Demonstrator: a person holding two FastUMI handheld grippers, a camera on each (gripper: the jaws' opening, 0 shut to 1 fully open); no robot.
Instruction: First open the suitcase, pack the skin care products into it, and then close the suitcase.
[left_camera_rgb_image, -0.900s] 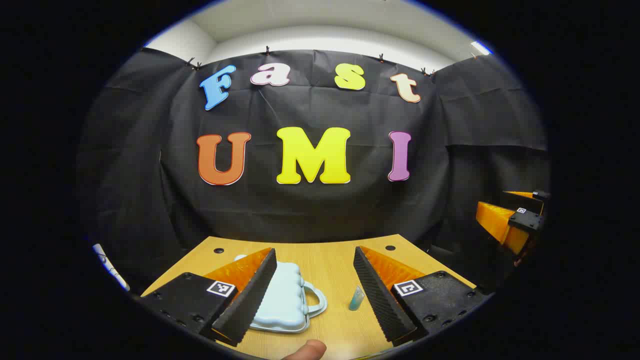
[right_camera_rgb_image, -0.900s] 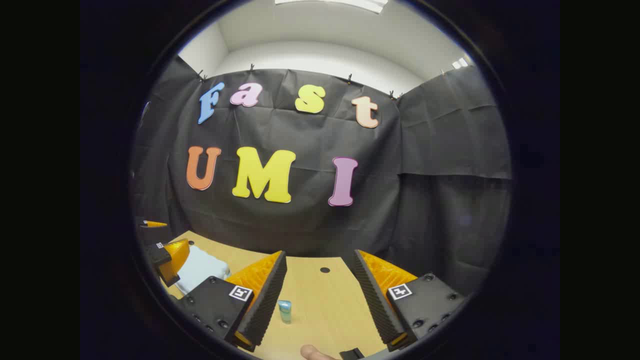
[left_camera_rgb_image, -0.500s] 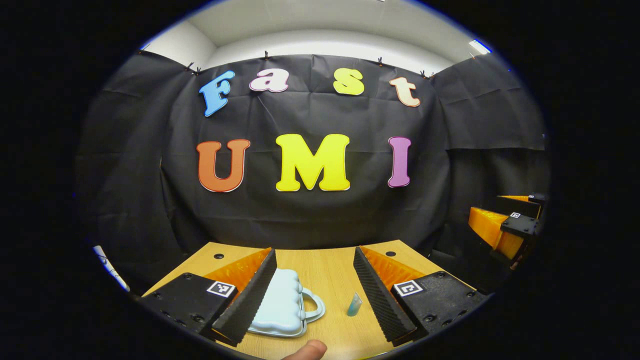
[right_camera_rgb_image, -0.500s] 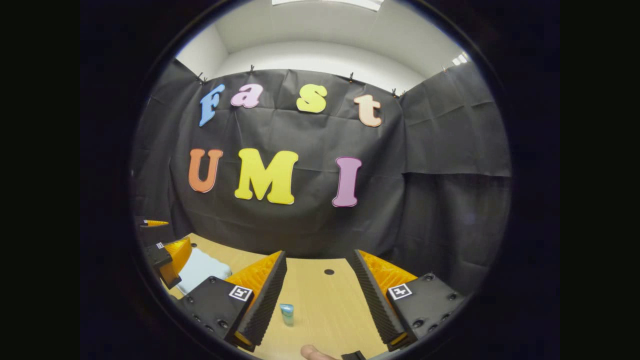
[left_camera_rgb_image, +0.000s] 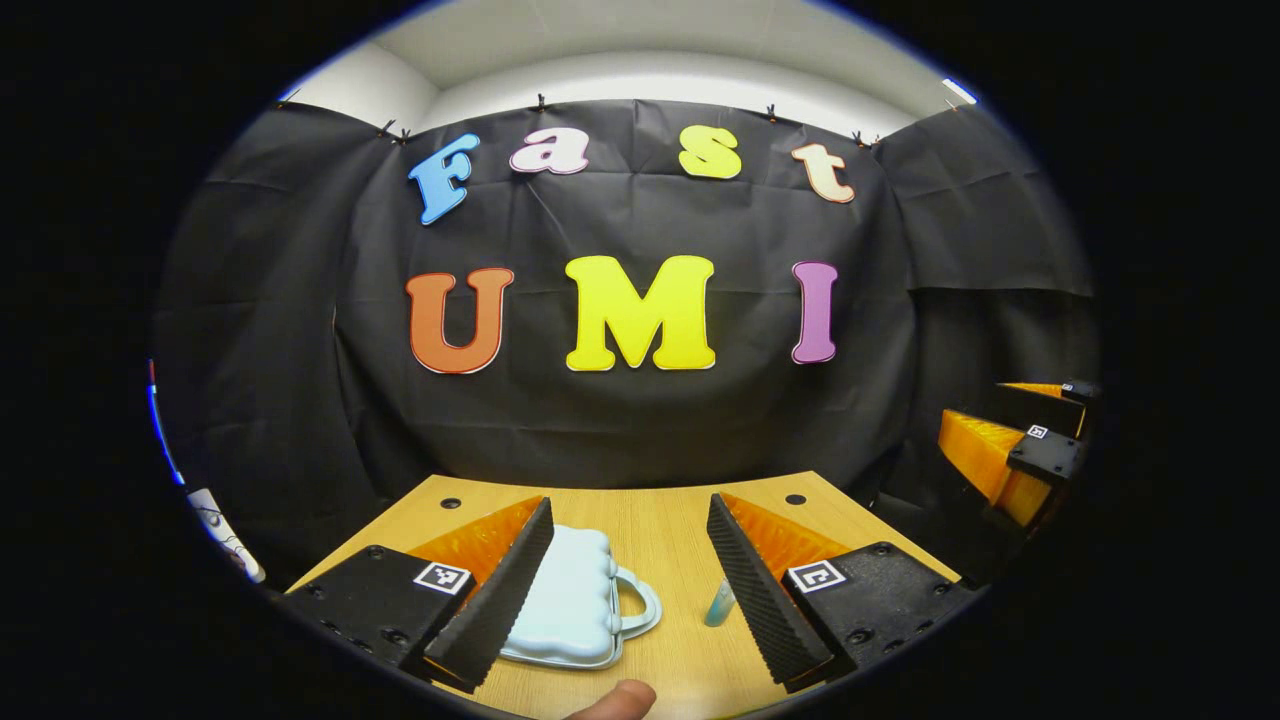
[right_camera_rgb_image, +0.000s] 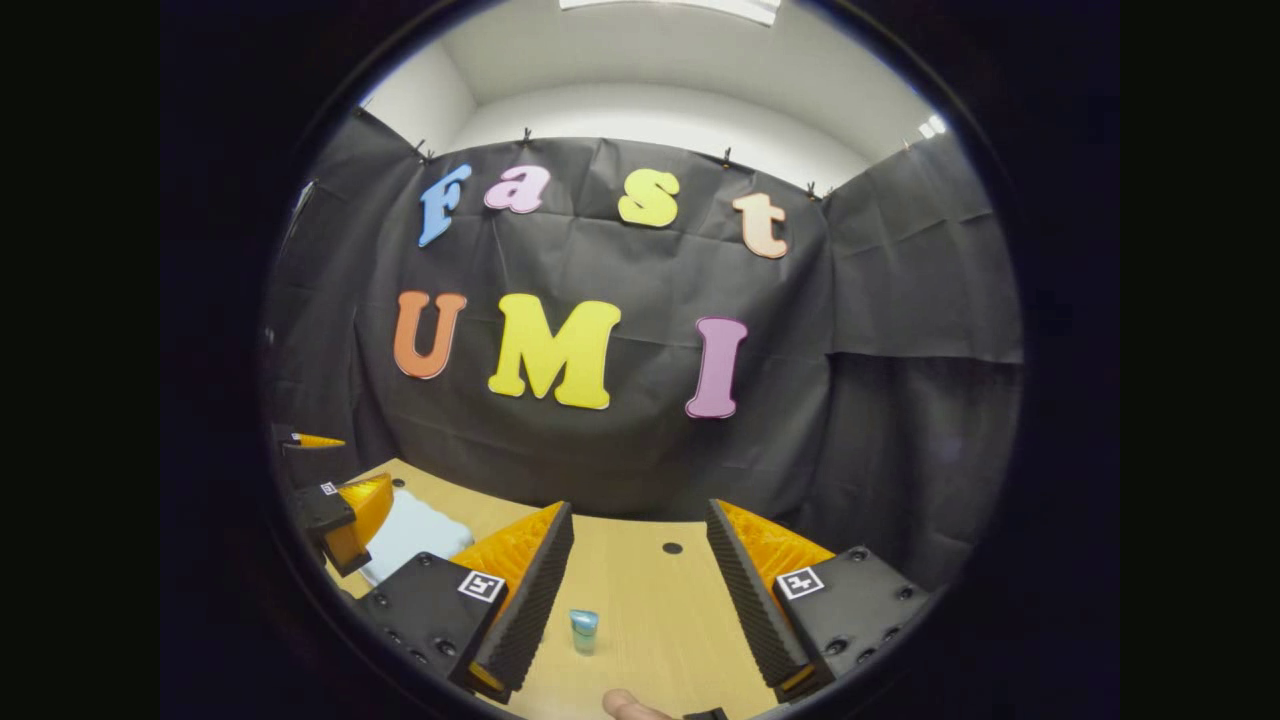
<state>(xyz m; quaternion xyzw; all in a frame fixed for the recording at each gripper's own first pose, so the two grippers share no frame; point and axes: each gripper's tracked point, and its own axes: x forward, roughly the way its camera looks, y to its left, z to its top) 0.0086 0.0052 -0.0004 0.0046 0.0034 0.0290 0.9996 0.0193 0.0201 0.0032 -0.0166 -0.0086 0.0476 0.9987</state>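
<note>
A small pale blue suitcase (left_camera_rgb_image: 575, 598) lies flat and closed on the wooden table (left_camera_rgb_image: 660, 520), its handle toward the right. My left gripper (left_camera_rgb_image: 630, 580) hovers open above it, the left finger over the case's left side. A small blue-green skin care tube (left_camera_rgb_image: 719, 603) stands right of the case, partly behind the right finger. In the right gripper view the tube (right_camera_rgb_image: 584, 630) stands between the open fingers of my right gripper (right_camera_rgb_image: 640, 600), which touch nothing. The suitcase (right_camera_rgb_image: 415, 533) shows at left there, with the left gripper (right_camera_rgb_image: 345, 505) over it. The right gripper (left_camera_rgb_image: 1010, 455) appears at the far right of the left gripper view.
The table (right_camera_rgb_image: 650, 620) has small round holes (left_camera_rgb_image: 795, 498) near its back edge. Black cloth wall stands right behind the table. A fingertip (left_camera_rgb_image: 615, 700) of the holding hand shows at the bottom edge. A white object (left_camera_rgb_image: 225, 530) hangs at the far left.
Both views have shifted slightly; the suitcase and tube sit a little further right between the left fingers. Both grippers stay open and nothing has been touched.
</note>
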